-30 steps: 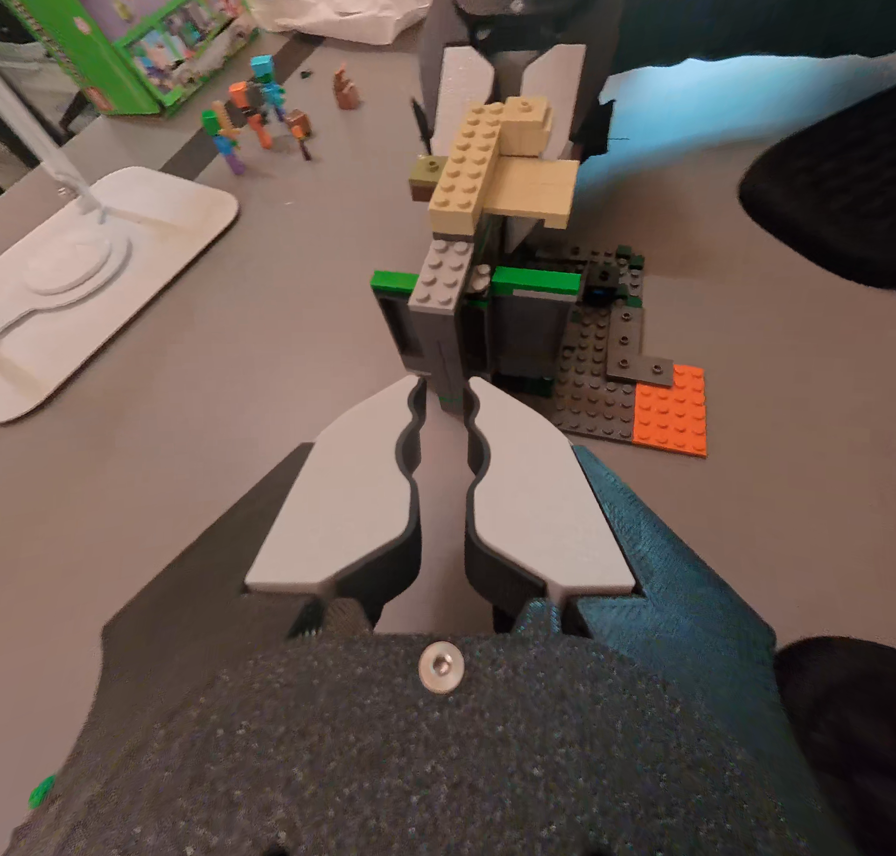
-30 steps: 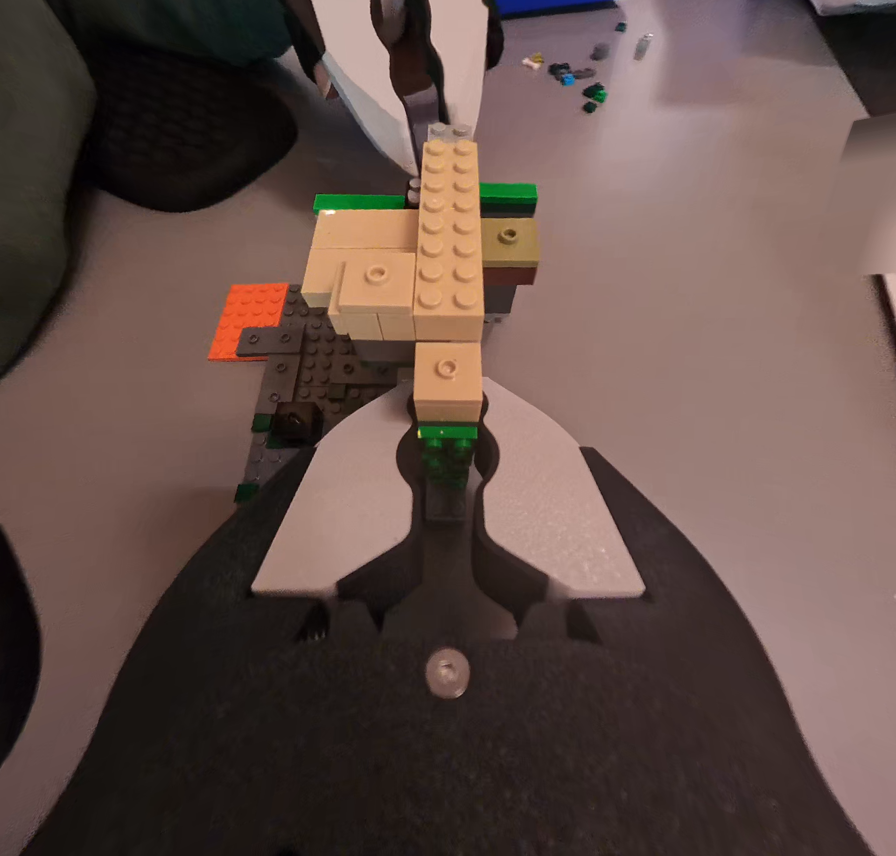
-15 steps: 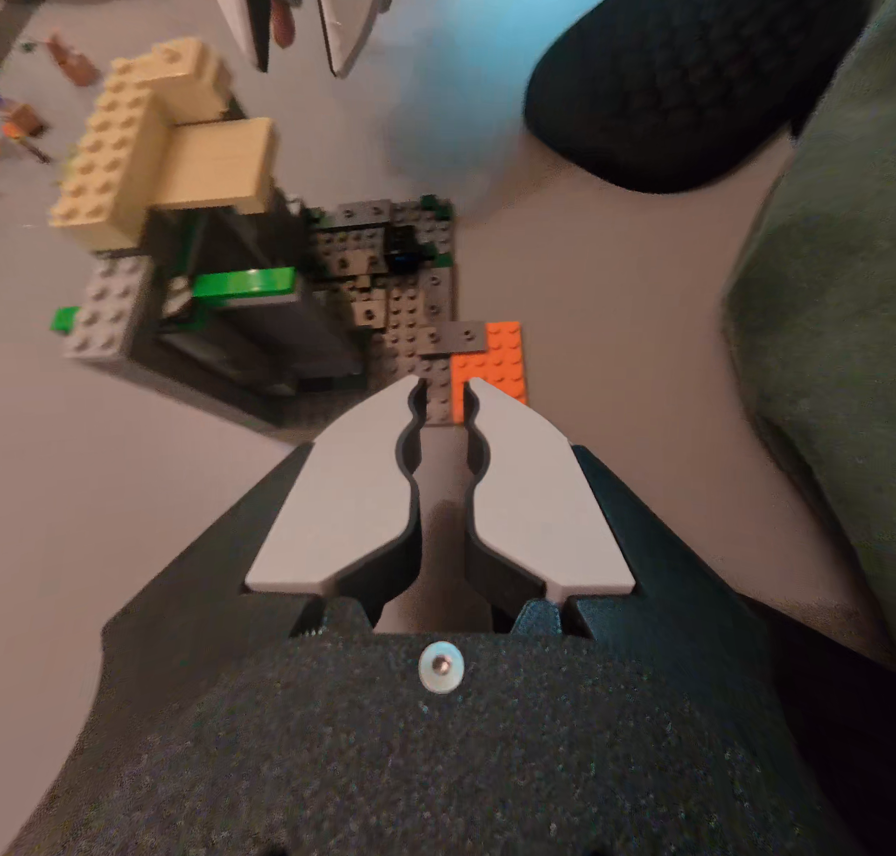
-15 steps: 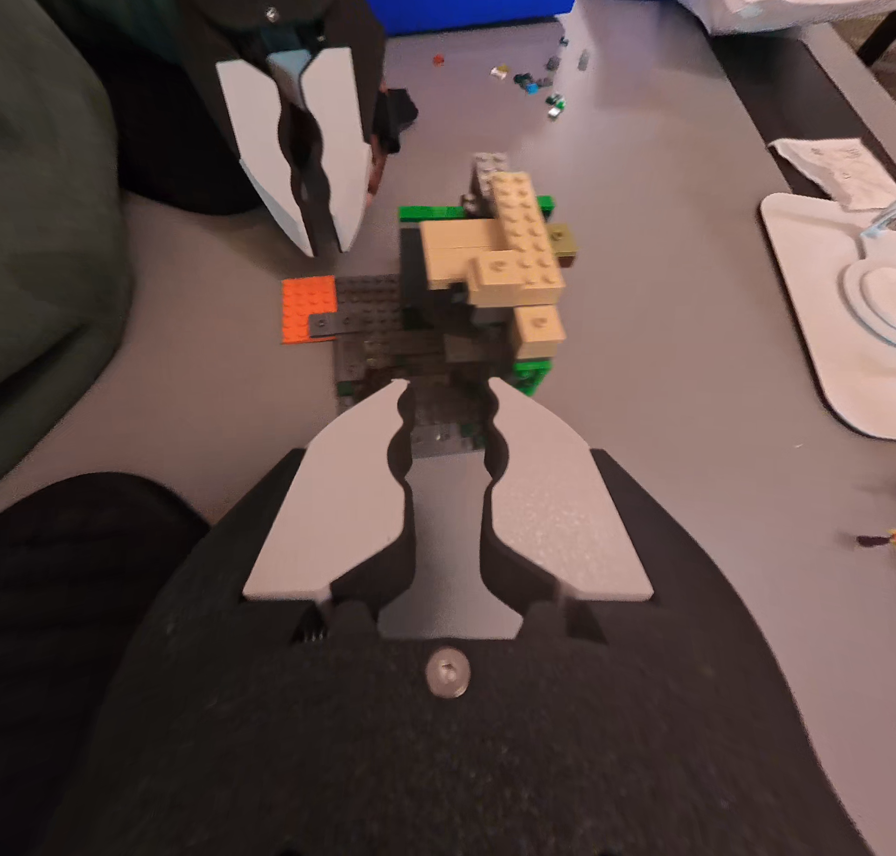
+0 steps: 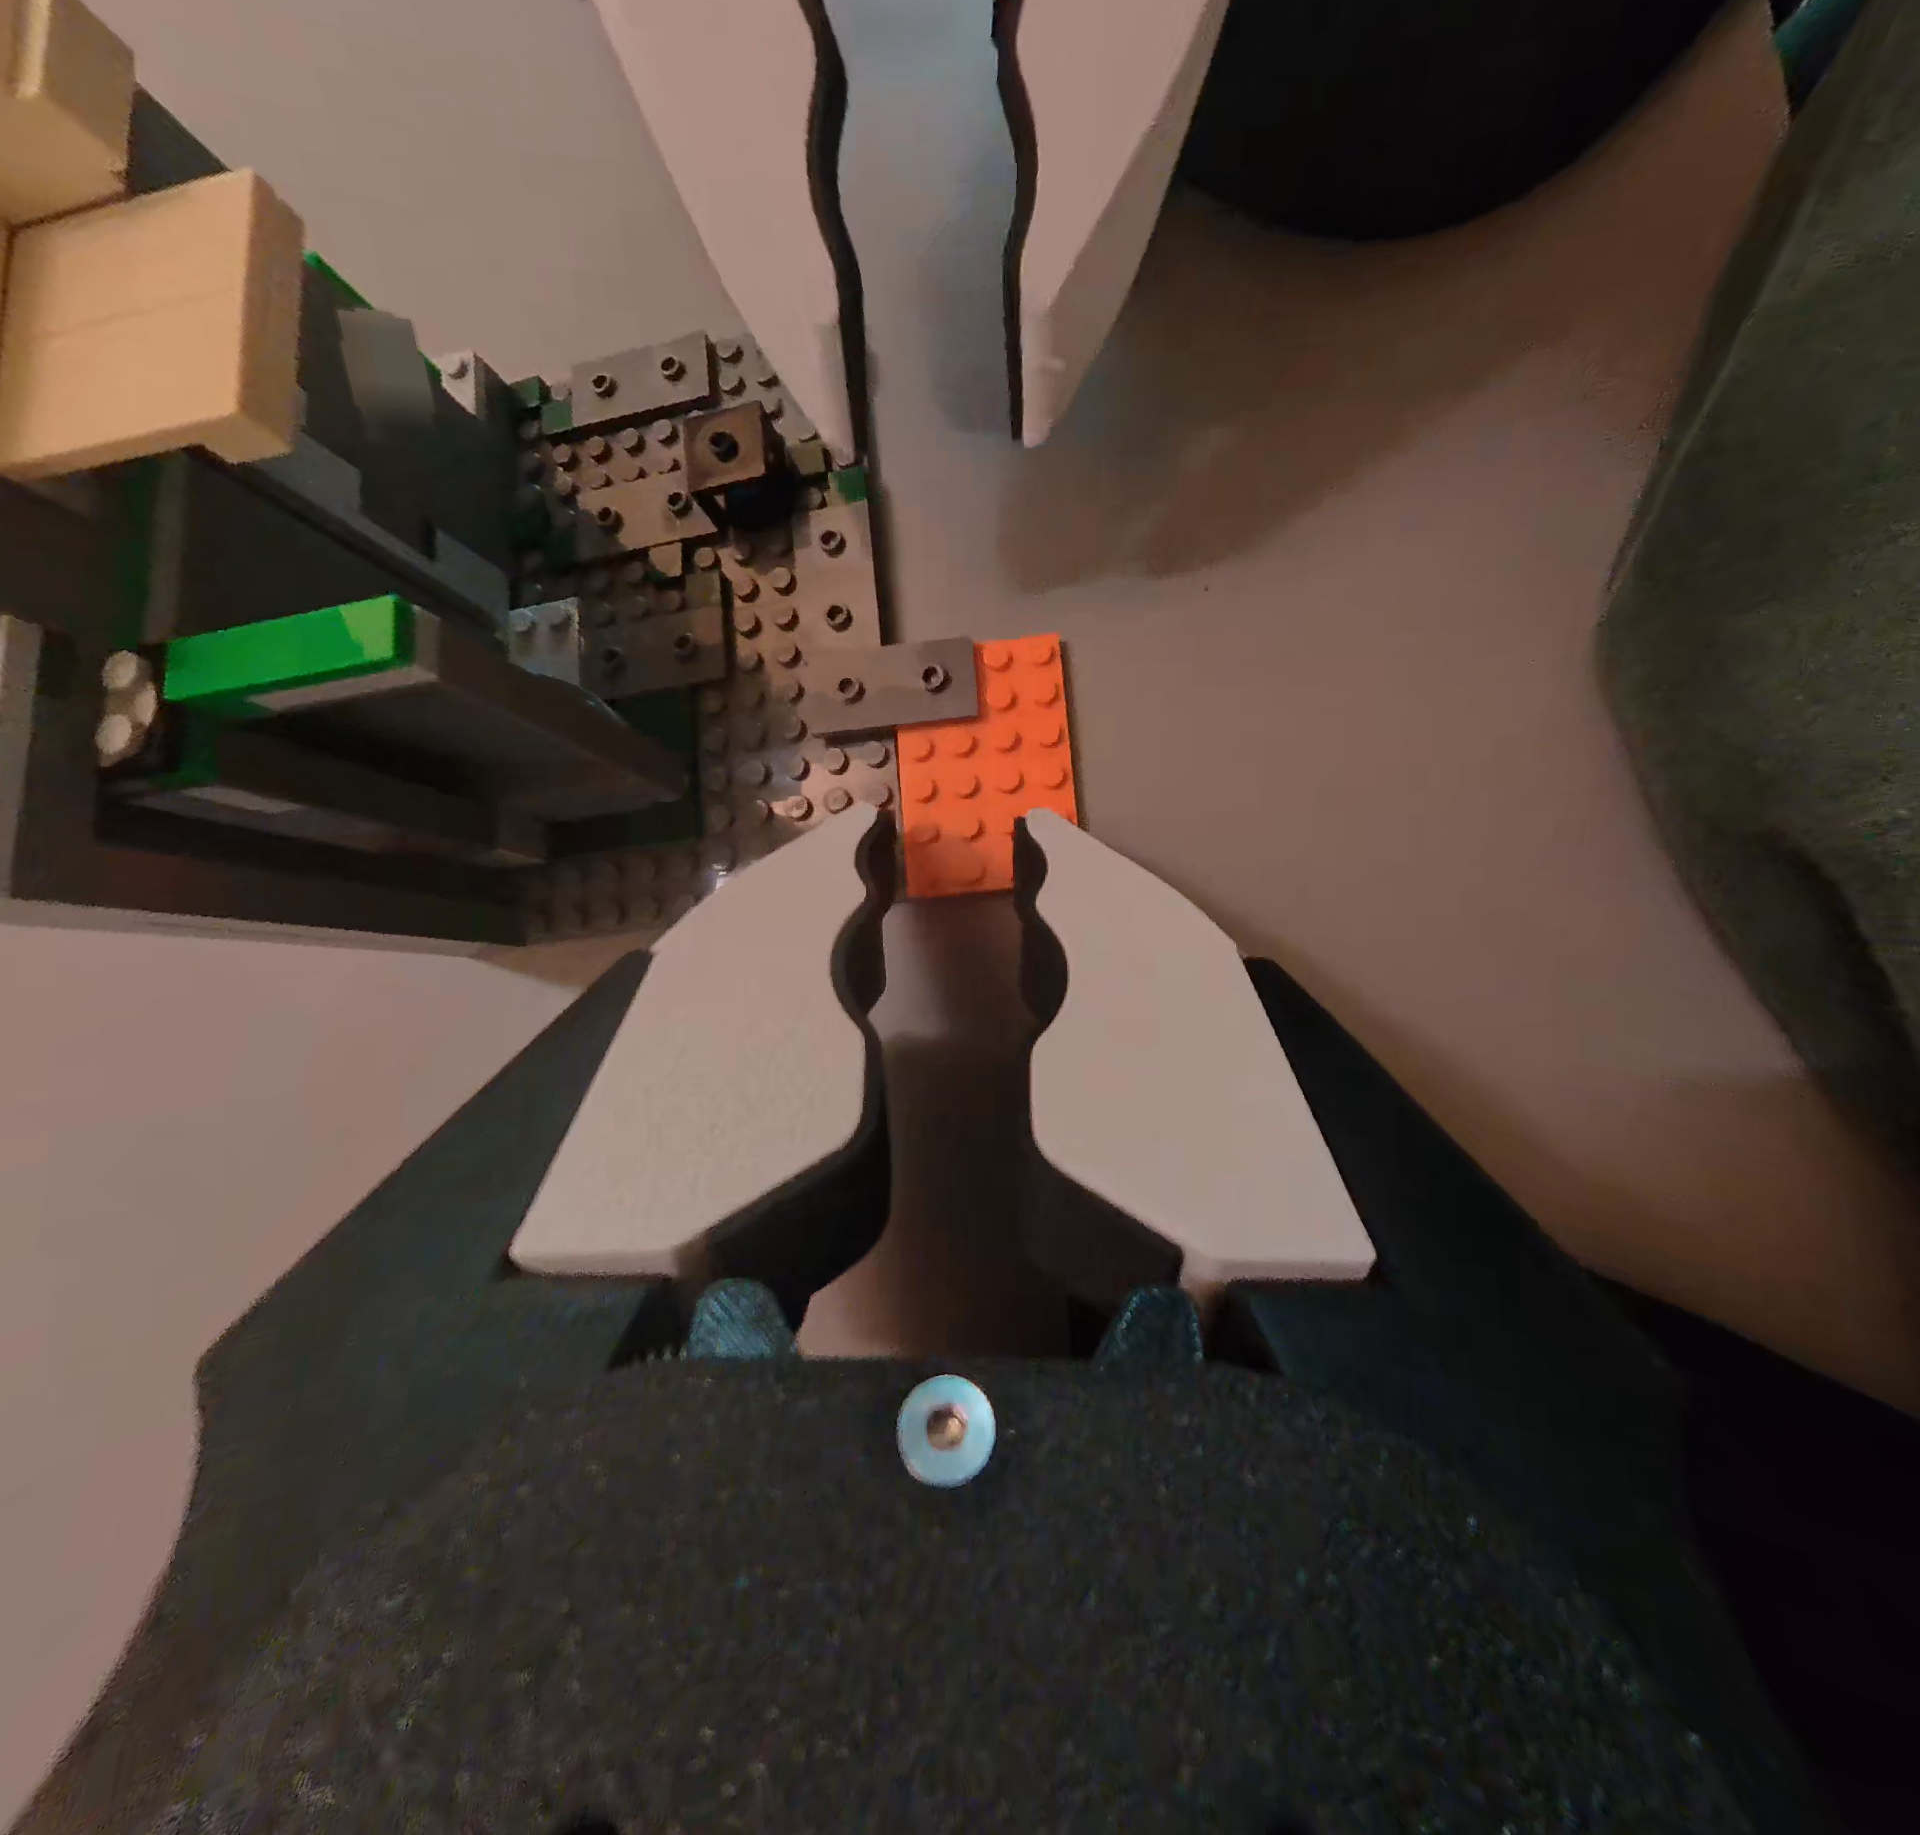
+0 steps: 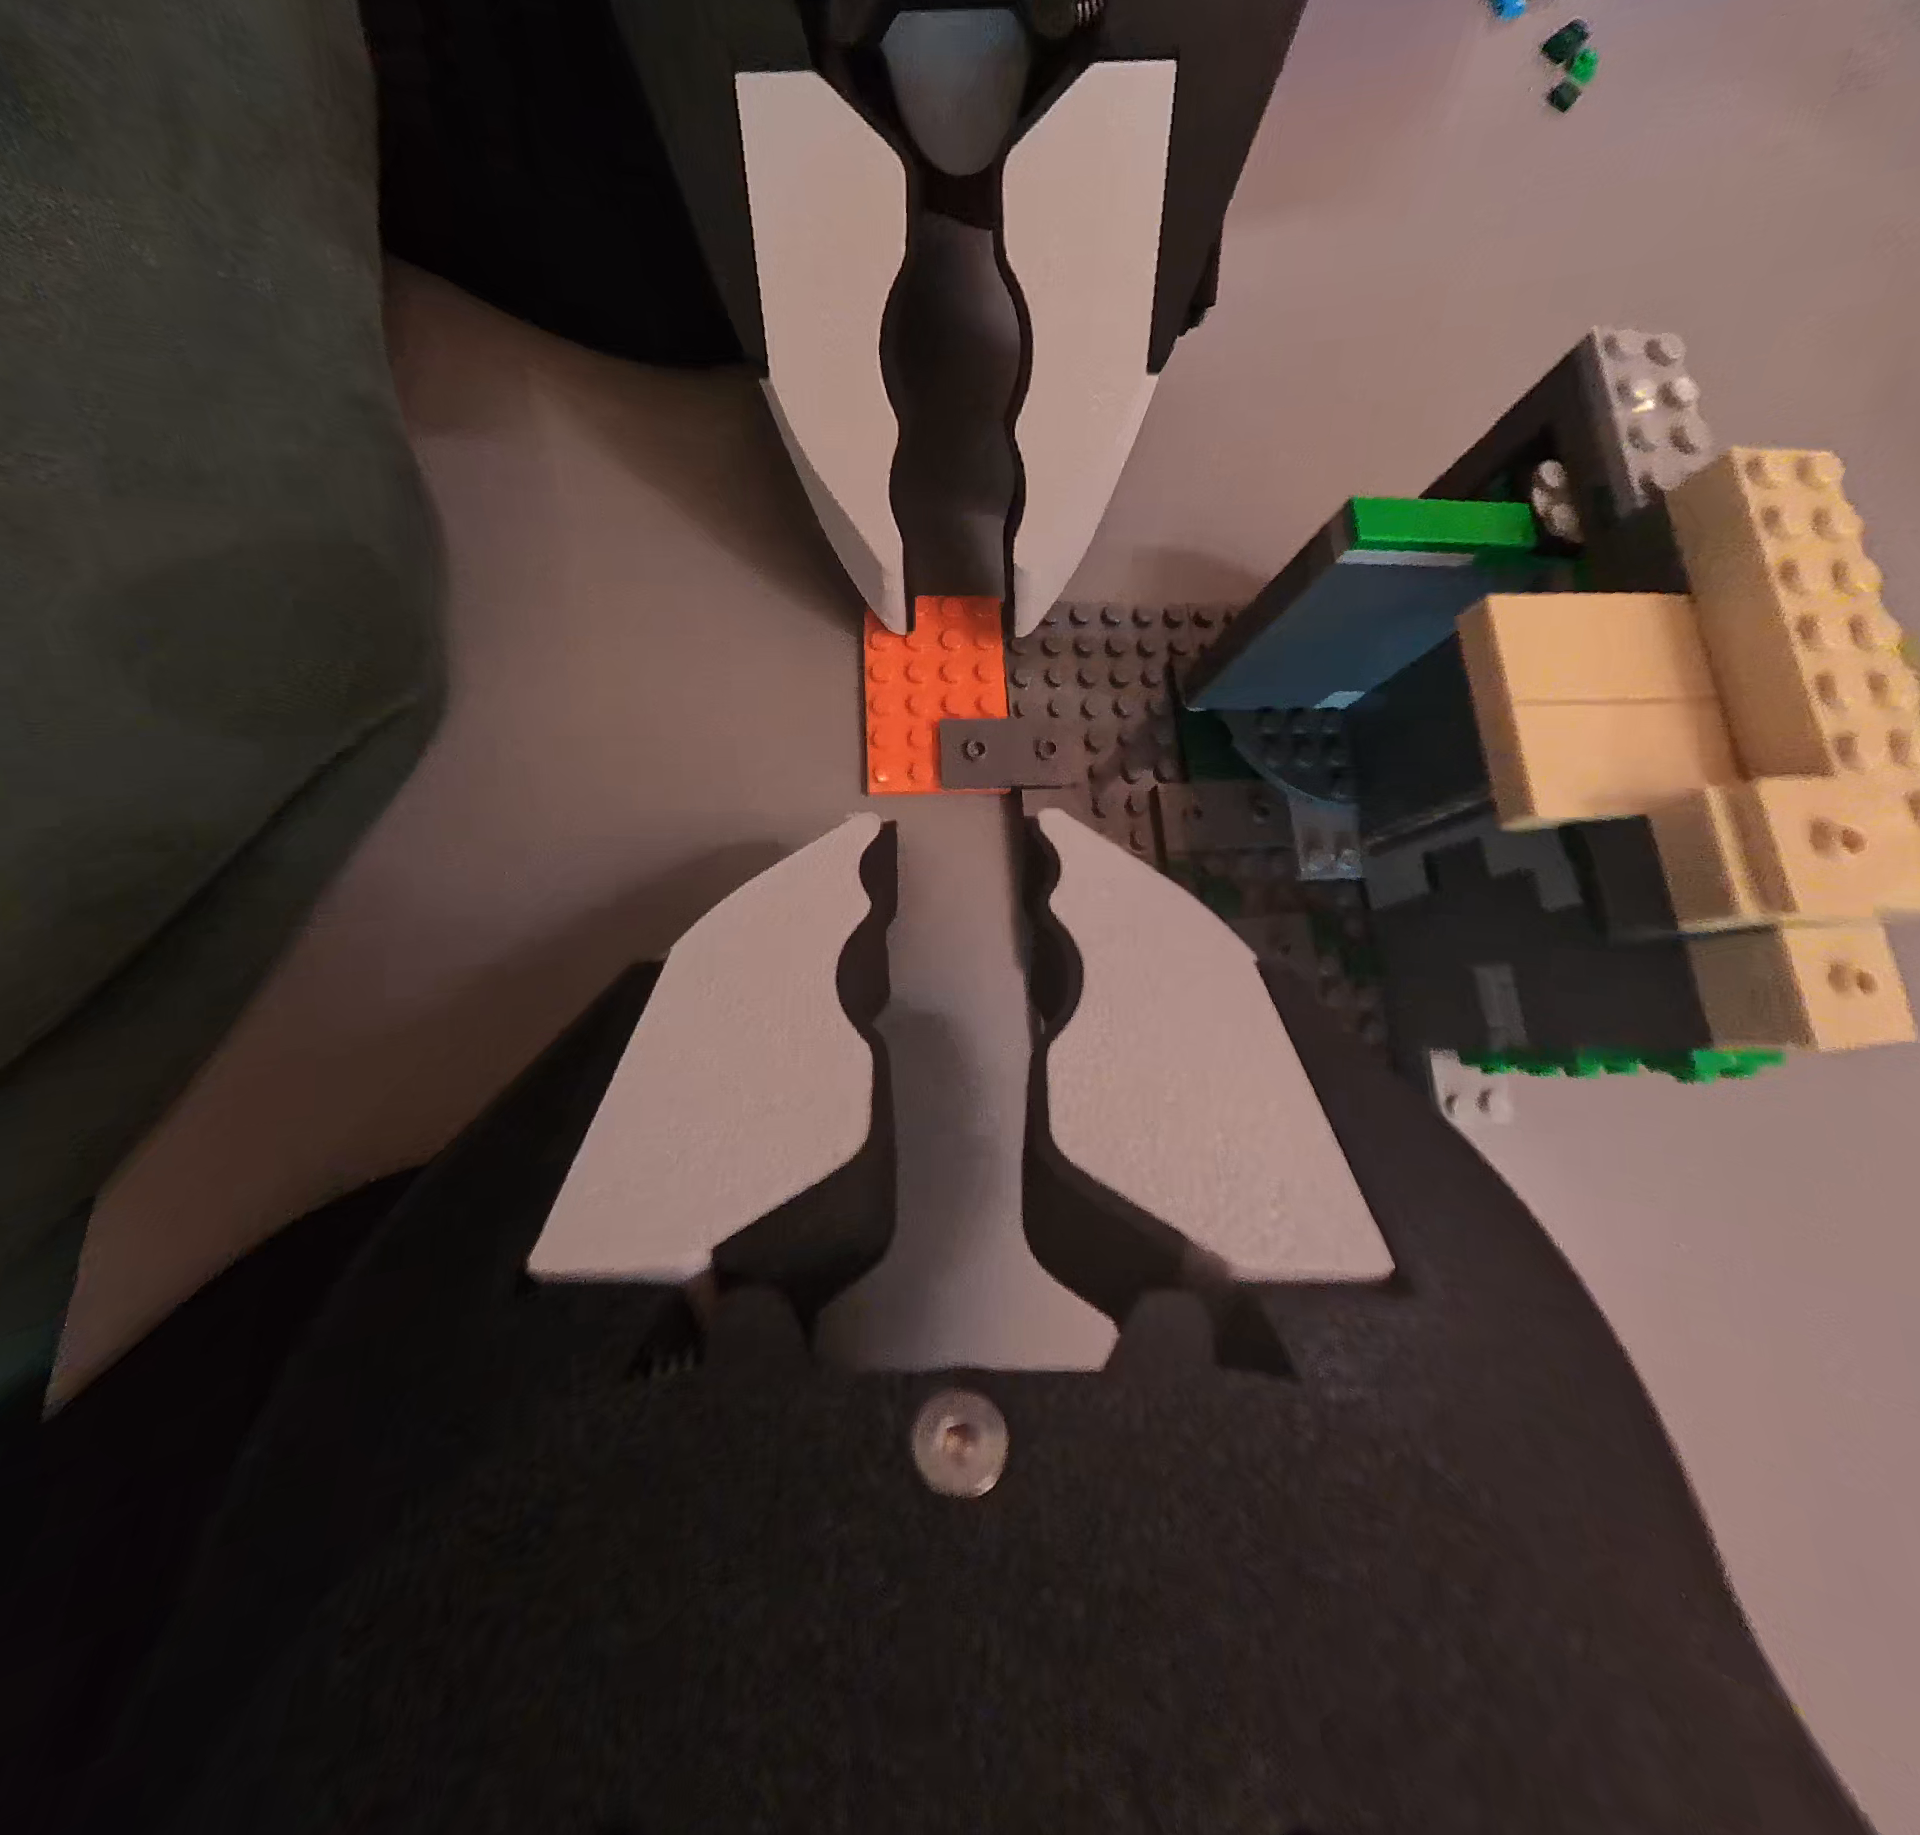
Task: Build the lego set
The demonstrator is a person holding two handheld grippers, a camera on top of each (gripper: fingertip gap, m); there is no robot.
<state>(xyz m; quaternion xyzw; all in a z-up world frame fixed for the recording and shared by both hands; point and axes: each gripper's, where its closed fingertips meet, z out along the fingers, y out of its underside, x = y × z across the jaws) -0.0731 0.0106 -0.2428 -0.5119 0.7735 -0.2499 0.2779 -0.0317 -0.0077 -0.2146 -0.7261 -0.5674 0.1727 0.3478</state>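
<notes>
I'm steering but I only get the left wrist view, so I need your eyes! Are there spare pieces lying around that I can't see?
Observer: Yes, a small scatter of loose pieces lies on the table, beyond the build.
Operator: What's on top of the build? My picture cuts it off.
Observer: A long tan brick with two rows of studs lies across the top.
Operator: Anything green I'm missing?
Observer: A strip of green studs shows just under the nearest tan block.
</notes>
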